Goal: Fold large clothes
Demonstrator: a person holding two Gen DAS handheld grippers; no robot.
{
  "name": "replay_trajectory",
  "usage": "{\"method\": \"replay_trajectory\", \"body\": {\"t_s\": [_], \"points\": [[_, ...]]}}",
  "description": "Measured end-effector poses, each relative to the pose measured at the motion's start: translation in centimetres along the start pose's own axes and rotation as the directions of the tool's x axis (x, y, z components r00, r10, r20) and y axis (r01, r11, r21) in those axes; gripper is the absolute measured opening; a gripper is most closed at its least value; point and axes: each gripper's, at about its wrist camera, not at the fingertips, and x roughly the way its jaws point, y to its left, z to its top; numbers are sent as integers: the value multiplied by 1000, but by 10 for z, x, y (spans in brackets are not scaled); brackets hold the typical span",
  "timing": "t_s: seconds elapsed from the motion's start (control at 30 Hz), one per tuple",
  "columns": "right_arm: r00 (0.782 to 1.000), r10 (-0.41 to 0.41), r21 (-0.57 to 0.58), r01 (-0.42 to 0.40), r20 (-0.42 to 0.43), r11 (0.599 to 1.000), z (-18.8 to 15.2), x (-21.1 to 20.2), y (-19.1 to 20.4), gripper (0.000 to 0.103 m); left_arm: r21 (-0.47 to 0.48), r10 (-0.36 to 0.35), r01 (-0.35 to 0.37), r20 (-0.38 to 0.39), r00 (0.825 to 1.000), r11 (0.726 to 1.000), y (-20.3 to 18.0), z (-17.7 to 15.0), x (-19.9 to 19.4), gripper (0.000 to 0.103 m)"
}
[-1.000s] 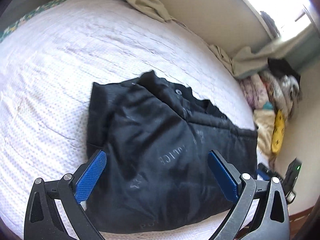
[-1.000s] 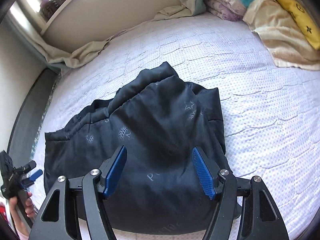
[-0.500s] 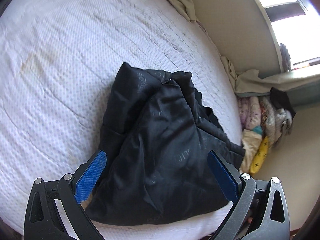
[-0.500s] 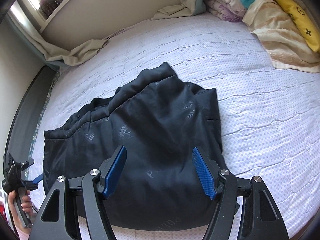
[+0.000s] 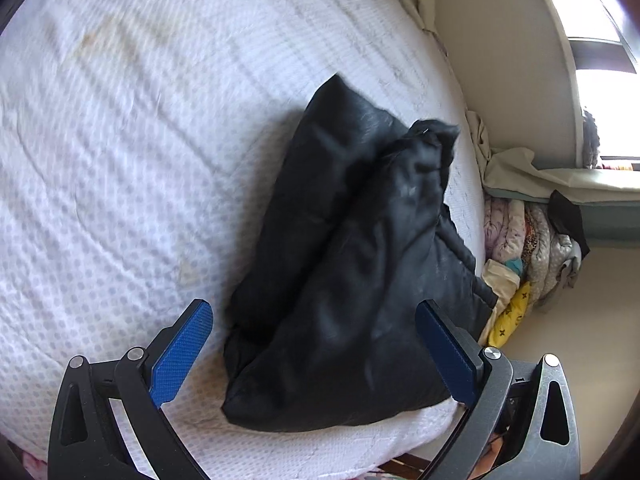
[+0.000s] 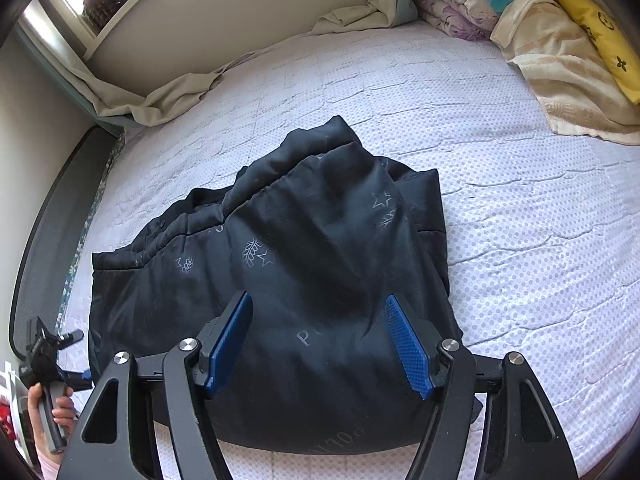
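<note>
- On the white quilted mattress point(image 6: 520, 216), a black padded jacket point(image 6: 304, 264) lies folded into a compact bundle, close to the near edge of the bed.
- In the right wrist view, the bundle's long axis runs from lower left to upper right; a raised, crumpled end points toward the far wall.
- In the left wrist view, the jacket point(image 5: 352, 280) tapers away from the camera, with the broad end nearest and the narrow peak farthest.
- Pale star and leaf prints and partial lettering show on the upper fabric layer.
- The right gripper point(image 6: 320, 344) hangs over the near part of the jacket, its blue pads point(image 6: 408, 344) spread wide apart and holding nothing.
- The left gripper point(image 5: 316, 356) is also released, its blue pads point(image 5: 182, 352) wide apart; the jacket's broad end shows between them, ungrasped.
- In the right wrist view, the left gripper point(image 6: 44, 356) appears at the lower left, beside the bed edge, held in the person's hand point(image 6: 52, 408).
- Folded blankets point(image 6: 472, 4) and a yellow cushion point(image 6: 600, 28) are stacked at the far right, well apart from the jacket.
- A beige sheet point(image 6: 168, 92) is bunched along the wall.
</note>
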Motion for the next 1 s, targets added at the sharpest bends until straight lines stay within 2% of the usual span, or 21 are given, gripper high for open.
{"method": "replay_trajectory", "body": {"t_s": [0.07, 0.13, 0.17, 0.33, 0.4, 0.73, 0.83, 0.9, 1.0], "points": [[1000, -2, 3, 2, 2, 1000, -1, -1, -2, 68, -49, -41, 38, -63, 997, 998, 12, -6, 13, 102], [1000, -3, 7, 3, 0, 1000, -1, 0, -3, 68, -118, -108, 93, -122, 987, 989, 24, -14, 29, 102], [1000, -3, 8, 3, -2, 1000, -1, 1, -3, 68, -139, -137, 119, -127, 982, 983, 28, -17, 34, 102], [1000, 7, 6, -7, -8, 1000, -2, 3, 0, 68, -195, -213, 196, -71, 974, 961, 31, -17, 37, 102], [1000, 13, -6, -13, -5, 1000, -3, 2, 3, 68, -227, -216, 202, -39, 976, 953, 35, -13, 38, 102], [1000, -16, -139, 19, 20, 990, -10, 0, 28, 68, -177, -108, 126, 111, 988, 976, 18, -7, 32, 102], [999, -30, -190, 35, 30, 981, -12, 0, 38, 68, -90, -29, 45, 173, 985, 995, -5, -6, 33, 102], [999, -20, -204, 25, 26, 979, -14, 1, 43, 68, -42, 0, 9, 197, 980, 999, -16, -6, 39, 102], [1000, 0, -217, 4, 17, 976, -16, 3, 50, 68, -42, -14, 23, 220, 975, 999, -16, -4, 43, 101]]}}
